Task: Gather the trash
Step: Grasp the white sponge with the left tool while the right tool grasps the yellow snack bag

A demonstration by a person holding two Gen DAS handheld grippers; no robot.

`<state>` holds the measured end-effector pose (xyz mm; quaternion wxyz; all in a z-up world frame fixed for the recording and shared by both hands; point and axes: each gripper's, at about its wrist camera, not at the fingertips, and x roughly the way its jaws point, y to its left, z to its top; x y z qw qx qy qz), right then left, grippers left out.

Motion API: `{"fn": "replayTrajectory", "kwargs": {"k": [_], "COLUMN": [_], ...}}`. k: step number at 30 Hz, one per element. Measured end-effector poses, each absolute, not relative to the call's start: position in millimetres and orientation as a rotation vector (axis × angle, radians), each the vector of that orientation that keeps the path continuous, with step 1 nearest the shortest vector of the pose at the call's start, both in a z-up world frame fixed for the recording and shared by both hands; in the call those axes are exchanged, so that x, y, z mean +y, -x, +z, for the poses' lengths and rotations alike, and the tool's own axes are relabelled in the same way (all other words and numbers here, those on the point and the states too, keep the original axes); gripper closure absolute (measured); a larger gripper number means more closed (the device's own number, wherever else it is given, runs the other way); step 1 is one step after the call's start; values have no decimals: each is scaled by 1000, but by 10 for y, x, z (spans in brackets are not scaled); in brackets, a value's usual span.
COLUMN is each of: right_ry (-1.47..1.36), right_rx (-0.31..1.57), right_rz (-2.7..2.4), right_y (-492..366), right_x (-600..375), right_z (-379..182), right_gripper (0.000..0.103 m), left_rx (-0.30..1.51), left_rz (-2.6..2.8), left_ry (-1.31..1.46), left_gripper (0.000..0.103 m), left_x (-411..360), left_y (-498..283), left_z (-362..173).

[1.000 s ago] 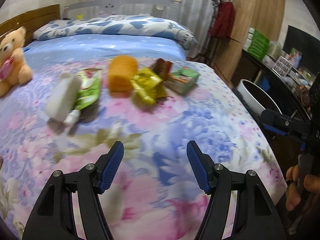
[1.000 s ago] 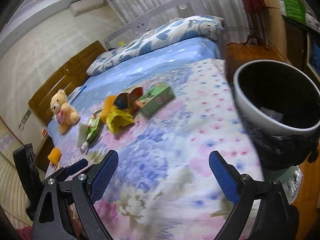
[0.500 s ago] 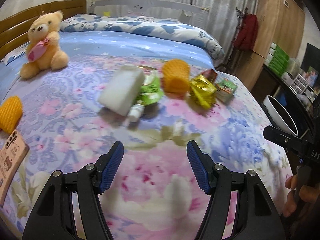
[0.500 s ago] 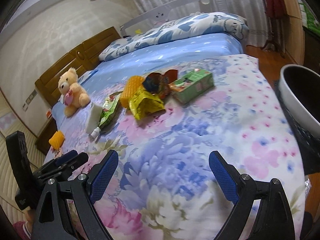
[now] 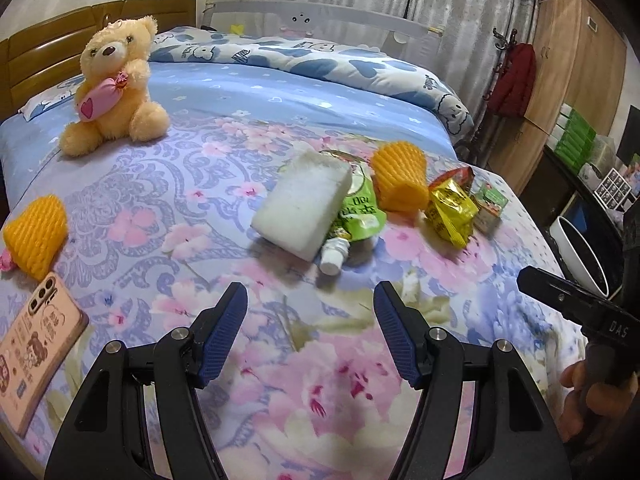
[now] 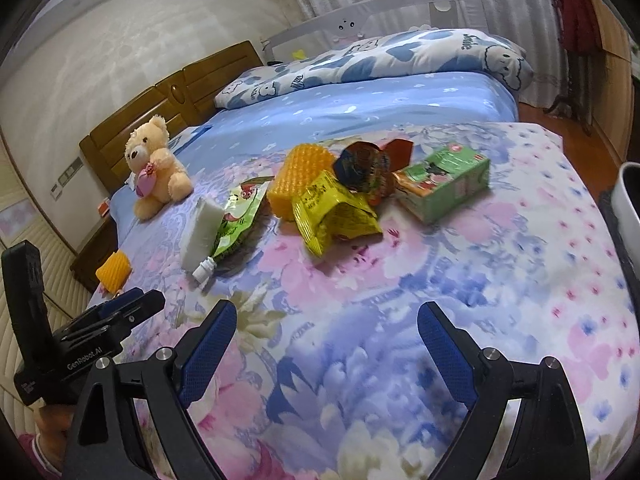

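Both views have swung off the bin [image 5: 576,248] toward the litter, left gripper [image 5: 310,332] and right gripper [image 6: 326,344] wide open and empty, white foam block [image 5: 304,204] and green pouch [image 5: 358,210] left of the orange foam net [image 5: 398,178], so picking starts now.

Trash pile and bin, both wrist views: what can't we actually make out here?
- Bin: left wrist view shows only part of the rim and dark interior, the right hand-held gripper's body covering the rest; right wrist view cuts it at the frame edge. Contents unknown.
- Green pouch: partly under the white foam block; print too small to read.
- Red wrapper: mostly behind the yellow packet in left wrist view.
- Green carton: label unreadable.
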<state>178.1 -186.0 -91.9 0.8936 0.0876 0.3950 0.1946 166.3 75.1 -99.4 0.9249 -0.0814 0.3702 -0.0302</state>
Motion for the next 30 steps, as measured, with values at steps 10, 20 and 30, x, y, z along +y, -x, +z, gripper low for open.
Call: {"fn": "replayTrajectory", "kwargs": {"k": [10, 20, 30], "right_ry": [-151, -133, -127], "right_rx": [804, 838, 909], "right_rz": [424, 419, 411], "right_y": [-2085, -2461, -2603], "right_x": [-1668, -1489, -1484], "right_z": [-898, -1007, -1200], "right_gripper": [11, 16, 86], "left_rx": [799, 819, 784], "left_rz": [-89, -143, -162], "left_ry": [187, 170, 136], "left_gripper": [36, 36, 56], "left_x": [930, 929, 856], "left_y": [-2079, -2467, -2389], "left_z": [-1021, -1058, -1046]}}
